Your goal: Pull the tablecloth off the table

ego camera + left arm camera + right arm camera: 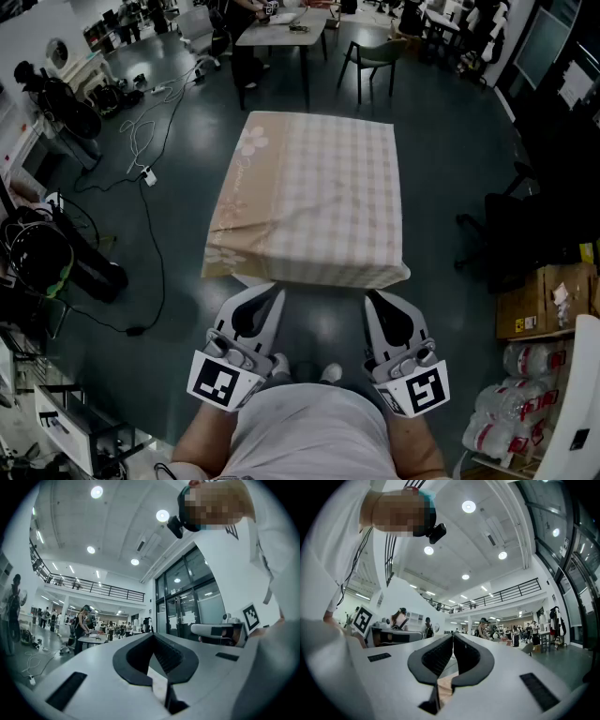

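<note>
Checked beige-and-pink fabric: the tablecloth lies flat over the whole desk and hangs past every edge, so the desk itself doesn't show. There is flower print along the left edge and some creasing by the near-left corner. Nothing stands on it. The left tongs and right tongs are held side by side, roughly level, and point at the near edge. Their tips are right at the hanging hem, the left one nearer the near-left corner and the right one nearer the near-right corner. Whether they touch it or sit just short, the head view doesn't settle. Both tongs are closed: the left gripper view shows the jaws meeting tip to tip, and the right gripper view shows the same. No fold of cloth shows between them. Only a pale or tan strip shows through the gap lower down, probably the cloth beneath. Judged from this, the task is at its start, with the cloth lying square and no grip taken, so the step in hand is the approach to the near hem. The next move likely calls for spreading both tongs, pushing them over the hem and closing on the fabric. Then comes an even, level pull toward the person, so the cloth slides off the near edge without bunching. Cables lie on the floor, well apart to the left.
</note>
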`<state>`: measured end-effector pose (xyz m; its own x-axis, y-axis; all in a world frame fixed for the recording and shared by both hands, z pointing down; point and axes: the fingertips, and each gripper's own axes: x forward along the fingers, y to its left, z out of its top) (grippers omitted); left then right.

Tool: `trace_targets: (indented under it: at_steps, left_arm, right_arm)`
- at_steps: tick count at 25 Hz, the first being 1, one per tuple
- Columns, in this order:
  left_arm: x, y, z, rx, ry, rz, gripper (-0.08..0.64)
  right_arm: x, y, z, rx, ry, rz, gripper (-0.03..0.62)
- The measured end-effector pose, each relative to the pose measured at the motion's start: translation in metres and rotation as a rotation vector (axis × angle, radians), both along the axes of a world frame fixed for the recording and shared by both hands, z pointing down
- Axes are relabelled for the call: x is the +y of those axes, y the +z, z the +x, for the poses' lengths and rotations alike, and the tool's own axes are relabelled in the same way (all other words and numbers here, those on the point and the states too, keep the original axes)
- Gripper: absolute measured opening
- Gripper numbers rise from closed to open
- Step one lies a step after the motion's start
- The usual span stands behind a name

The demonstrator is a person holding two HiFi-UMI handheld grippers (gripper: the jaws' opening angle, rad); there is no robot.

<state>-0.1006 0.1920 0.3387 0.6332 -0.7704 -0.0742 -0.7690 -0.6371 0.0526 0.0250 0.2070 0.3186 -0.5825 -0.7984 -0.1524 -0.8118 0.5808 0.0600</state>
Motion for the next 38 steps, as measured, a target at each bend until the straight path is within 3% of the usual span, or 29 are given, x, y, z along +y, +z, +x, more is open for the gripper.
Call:
trace_targets:
  at_steps: [6, 10, 15, 24, 31, 38]
  left_arm:
    - [-0.017, 0.002, -0.039, 0.058, -0.034, -0.010, 0.008]
    - [-0.022, 0.007, -0.043, 0.051, -0.006, -0.012, 0.008]
    - [-0.029, 0.012, -0.053, 0.028, 0.038, -0.022, 0.008]
    - [-0.049, 0.026, -0.086, 0.029, 0.069, -0.037, 0.008]
    - [-0.070, 0.041, -0.077, 0.006, 0.055, -0.057, 0.008]
    - [-0.124, 0.044, -0.052, -0.010, 0.002, -0.074, 0.008]
  right_arm:
    - [-0.006, 0.003, -0.022, 0.022, 0.010, -0.008, 0.025]
    - [-0.012, 0.004, -0.036, 0.030, 0.013, -0.015, 0.025]
    - [-0.020, 0.001, -0.050, -0.055, 0.009, -0.019, 0.026]
    - [-0.039, 0.011, -0.067, -0.042, 0.073, -0.035, 0.026]
    - [-0.069, 0.026, -0.045, -0.064, 0.087, -0.063, 0.026]
    - [-0.128, 0.031, -0.023, -0.067, 0.024, -0.072, 0.026]
